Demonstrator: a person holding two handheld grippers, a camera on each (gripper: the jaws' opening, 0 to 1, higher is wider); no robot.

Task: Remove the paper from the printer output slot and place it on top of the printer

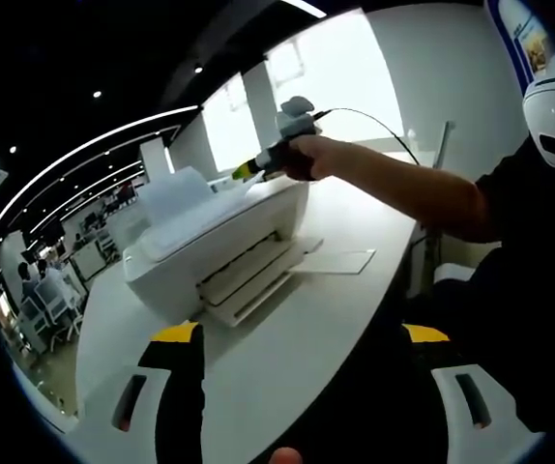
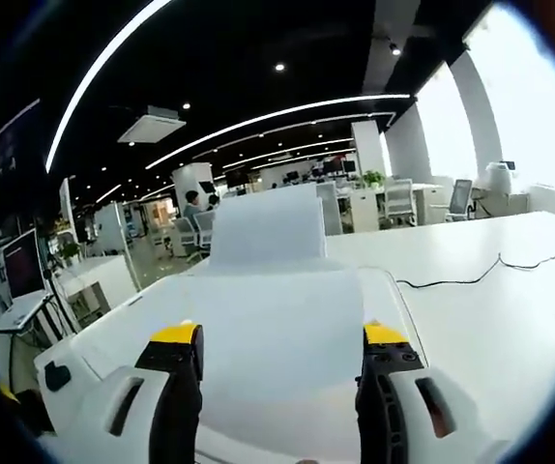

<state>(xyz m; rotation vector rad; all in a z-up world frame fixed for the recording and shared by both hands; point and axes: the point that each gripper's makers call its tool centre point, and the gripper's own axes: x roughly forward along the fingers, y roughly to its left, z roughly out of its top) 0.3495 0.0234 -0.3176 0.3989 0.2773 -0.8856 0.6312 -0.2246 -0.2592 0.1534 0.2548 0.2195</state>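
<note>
A white printer (image 1: 210, 251) stands on a white table (image 1: 306, 348). Its output slot (image 1: 248, 275) faces me, and the flat tray (image 1: 340, 261) in front of it lies bare. A white sheet of paper (image 2: 277, 338) lies flat on the printer's top (image 2: 94, 348), in front of the upright rear flap (image 2: 268, 227). My right gripper (image 2: 279, 336) hovers just over that sheet, jaws wide apart and open. It also shows in the left gripper view as the right gripper (image 1: 258, 164), held by a hand over the printer's top. My left gripper (image 1: 300, 334) is open, low over the table short of the printer.
A black cable (image 2: 481, 271) runs across the table to the right of the printer. The person's arm (image 1: 403, 184) and dark torso (image 1: 529, 290) take up the right of the left gripper view. Desks, chairs (image 2: 461, 198) and a monitor (image 2: 21, 266) stand behind.
</note>
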